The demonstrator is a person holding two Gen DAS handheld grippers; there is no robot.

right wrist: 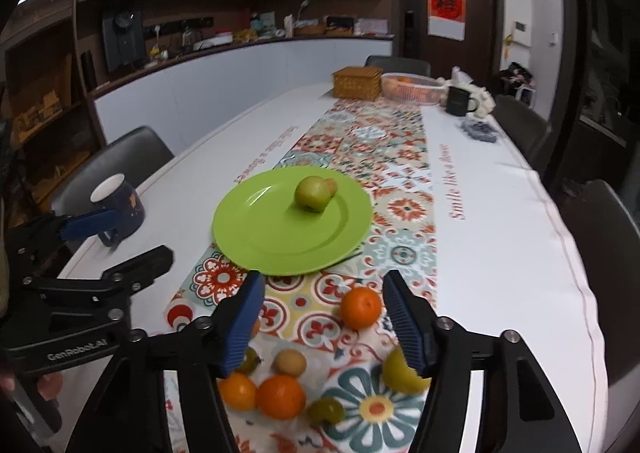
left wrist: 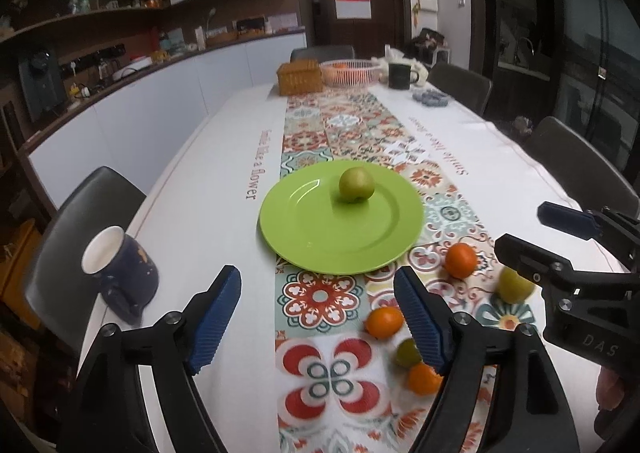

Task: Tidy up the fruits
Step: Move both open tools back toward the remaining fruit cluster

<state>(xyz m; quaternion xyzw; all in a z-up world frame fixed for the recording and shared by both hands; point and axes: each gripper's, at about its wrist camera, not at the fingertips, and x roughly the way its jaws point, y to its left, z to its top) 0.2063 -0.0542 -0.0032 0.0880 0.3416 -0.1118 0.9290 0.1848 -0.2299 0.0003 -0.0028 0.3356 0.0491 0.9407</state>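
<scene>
One green fruit is set on the plate; the oranges are left on the tabletop; both grippers' fingers are held apart, empty.

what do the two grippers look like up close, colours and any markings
Both match: matte black linkage arms with silver screw heads and ribbed blue pads on the two fingers. The left gripper reads "GenRobot.AI" in the right wrist view; the right gripper shows "DAS" in the left wrist view. No cables visible.
</scene>
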